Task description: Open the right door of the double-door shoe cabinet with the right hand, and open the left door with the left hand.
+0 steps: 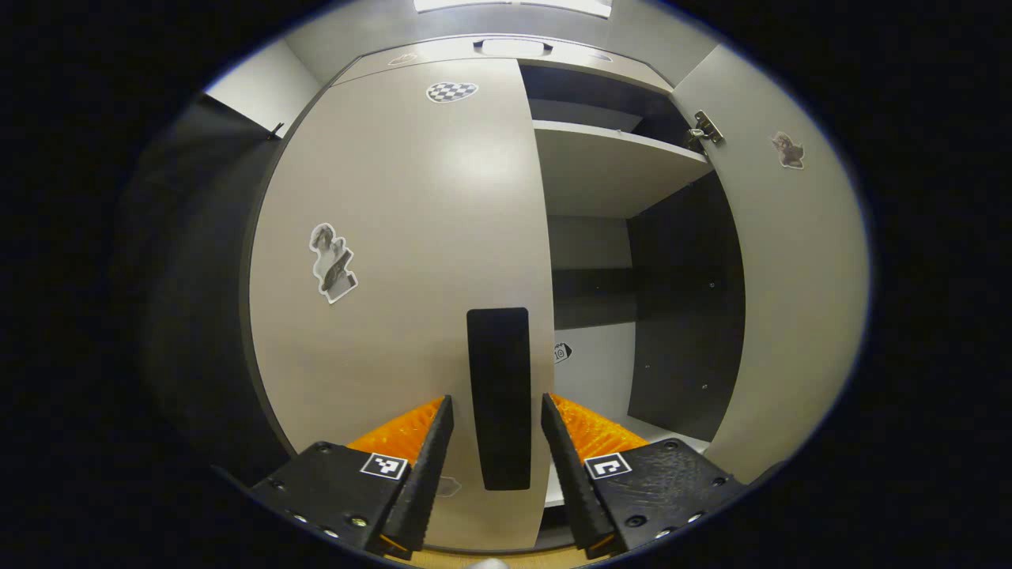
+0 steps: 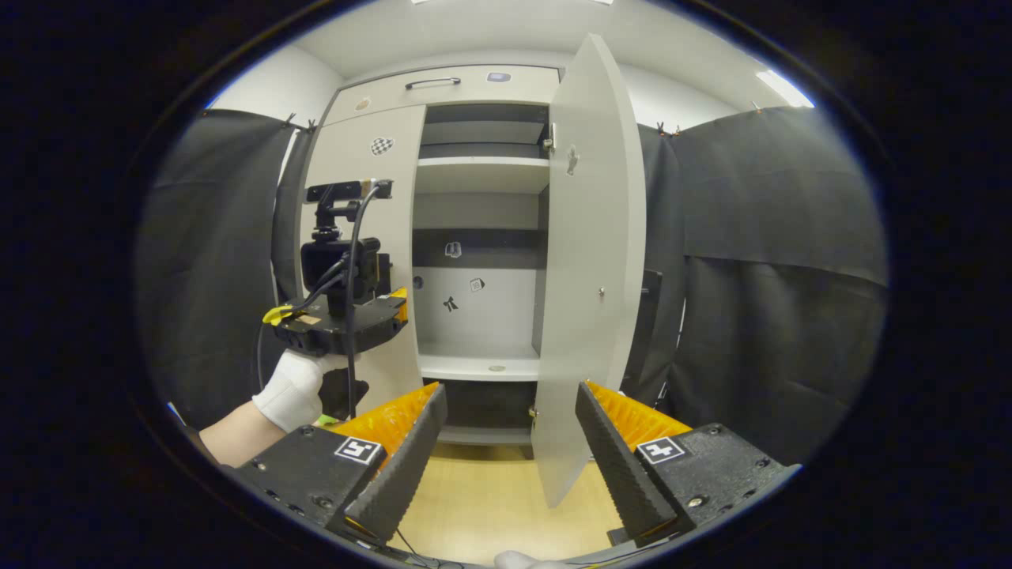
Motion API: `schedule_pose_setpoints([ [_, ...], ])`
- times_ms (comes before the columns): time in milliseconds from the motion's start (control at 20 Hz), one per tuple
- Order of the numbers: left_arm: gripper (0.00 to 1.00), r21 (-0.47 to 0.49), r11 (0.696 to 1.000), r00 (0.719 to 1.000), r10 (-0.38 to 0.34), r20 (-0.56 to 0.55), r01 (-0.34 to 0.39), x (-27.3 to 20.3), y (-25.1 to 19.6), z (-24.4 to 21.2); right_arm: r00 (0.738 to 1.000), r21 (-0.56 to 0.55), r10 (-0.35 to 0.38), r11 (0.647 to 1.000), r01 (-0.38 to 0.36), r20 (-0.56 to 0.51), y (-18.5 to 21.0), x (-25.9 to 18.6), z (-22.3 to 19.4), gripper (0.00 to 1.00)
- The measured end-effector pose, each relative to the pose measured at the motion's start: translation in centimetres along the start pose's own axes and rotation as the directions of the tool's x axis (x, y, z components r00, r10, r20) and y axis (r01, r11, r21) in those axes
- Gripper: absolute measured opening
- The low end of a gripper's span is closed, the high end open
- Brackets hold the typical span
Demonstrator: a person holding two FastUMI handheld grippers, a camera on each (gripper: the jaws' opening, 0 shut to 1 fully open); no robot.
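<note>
1. Right door (image 2: 591,261) is already swung wide, edge-on in the right gripper view, with the shelves (image 2: 481,170) and the cabinet inside exposed. That half looks done.
2. Left door (image 1: 403,284) is closed, flush with the cabinet front. That half is left to do.
3. Left gripper (image 1: 496,450) is released: its two fingers are spread, with the black handle (image 1: 499,397) of the left door standing between them near the door's right edge. The fingers flank the handle but I can't tell whether they touch it; no squeeze is seen.
4. In the right gripper view the left gripper (image 2: 341,320) sits up at the left door front, held by a white-gloved hand (image 2: 294,389), so it is close in and lined up on the handle.
5. Right gripper (image 2: 511,450) is released and empty, fingers wide apart. It is pulled back, well apart from the cabinet. The right door's free edge sits far ahead between its fingers, and wooden floor (image 2: 490,506) lies below.
6. Judgement: roughly halfway. Remaining steps are to clench on the handle and pull the left door outward to the left.
</note>
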State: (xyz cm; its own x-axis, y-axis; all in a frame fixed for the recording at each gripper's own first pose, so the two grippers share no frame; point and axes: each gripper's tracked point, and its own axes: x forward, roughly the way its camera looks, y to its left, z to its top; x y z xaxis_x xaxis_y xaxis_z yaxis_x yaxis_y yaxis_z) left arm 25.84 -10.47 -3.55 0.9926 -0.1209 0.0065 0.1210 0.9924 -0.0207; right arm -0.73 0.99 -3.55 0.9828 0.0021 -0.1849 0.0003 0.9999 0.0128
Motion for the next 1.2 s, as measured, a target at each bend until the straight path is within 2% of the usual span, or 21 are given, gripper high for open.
schedule_pose_setpoints([
  [100, 0.36, -0.010, 1.000, 0.999, 0.000, -0.038, 0.000, 0.2, 0.1, -0.9, 1.000, 0.000, 0.009, 1.000, -0.009, -0.001, 0.2, 0.1, 0.0, 1.00],
  [150, 0.28, -0.015, 1.000, 0.999, 0.002, -0.034, -0.002, 0.2, 0.1, -0.6, 1.000, -0.001, 0.012, 1.000, -0.012, 0.000, 0.3, 0.2, 0.0, 1.00],
  [250, 0.39, -0.019, 1.000, 0.999, 0.007, -0.042, -0.008, 0.3, 0.2, -0.7, 1.000, -0.002, 0.022, 1.000, -0.022, -0.001, 0.5, 0.2, 0.0, 1.00],
  [300, 0.25, -0.018, 1.000, 0.999, 0.010, -0.047, -0.011, 0.2, 0.2, -0.8, 1.000, -0.001, 0.029, 1.000, -0.029, -0.001, 0.6, 0.2, 0.0, 1.00],
  [350, 0.24, -0.026, 1.000, 0.999, 0.009, -0.047, -0.010, 0.2, 0.3, -0.7, 0.999, -0.003, 0.034, 0.999, -0.034, -0.002, 0.7, 0.2, -0.1, 1.00],
  [400, 0.17, -0.034, 0.999, 0.999, 0.009, -0.042, -0.011, 0.3, 0.3, -0.7, 0.999, -0.003, 0.038, 0.999, -0.038, -0.001, 0.8, 0.1, -0.1, 1.00],
  [450, 0.16, -0.048, 0.999, 0.999, 0.011, -0.047, -0.013, 0.3, 0.4, -0.8, 0.999, -0.002, 0.041, 0.999, -0.041, -0.001, 0.9, 0.0, -0.1, 1.00],
  [500, 0.10, -0.055, 0.998, 0.999, 0.008, -0.053, -0.011, 0.2, 0.3, -0.9, 0.999, -0.003, 0.047, 0.999, -0.047, 0.000, 0.9, -0.2, 0.0, 1.00],
  [550, 0.00, -0.053, 0.999, 0.999, 0.007, -0.050, -0.009, 0.0, 0.2, -0.8, 0.999, -0.005, 0.049, 0.999, -0.049, 0.004, 1.0, -0.4, 0.0, 1.00],
  [600, 0.07, -0.047, 0.999, 0.999, 0.002, -0.049, -0.005, -0.1, 0.3, -0.8, 0.999, -0.010, 0.050, 0.999, -0.050, 0.009, 0.9, -0.7, 0.2, 1.00],
  [950, 0.06, -0.054, 0.998, 0.998, -0.030, -0.056, 0.027, -2.5, 0.3, -0.6, 0.998, -0.010, 0.065, 0.998, -0.064, 0.024, 0.8, -2.3, 0.4, 1.00],
  [1200, 0.06, -0.058, 0.997, 0.997, -0.053, -0.060, 0.050, -5.0, 0.9, -0.3, 0.994, -0.005, 0.112, 0.994, -0.112, 0.007, 1.8, -3.0, -0.7, 1.00],
])
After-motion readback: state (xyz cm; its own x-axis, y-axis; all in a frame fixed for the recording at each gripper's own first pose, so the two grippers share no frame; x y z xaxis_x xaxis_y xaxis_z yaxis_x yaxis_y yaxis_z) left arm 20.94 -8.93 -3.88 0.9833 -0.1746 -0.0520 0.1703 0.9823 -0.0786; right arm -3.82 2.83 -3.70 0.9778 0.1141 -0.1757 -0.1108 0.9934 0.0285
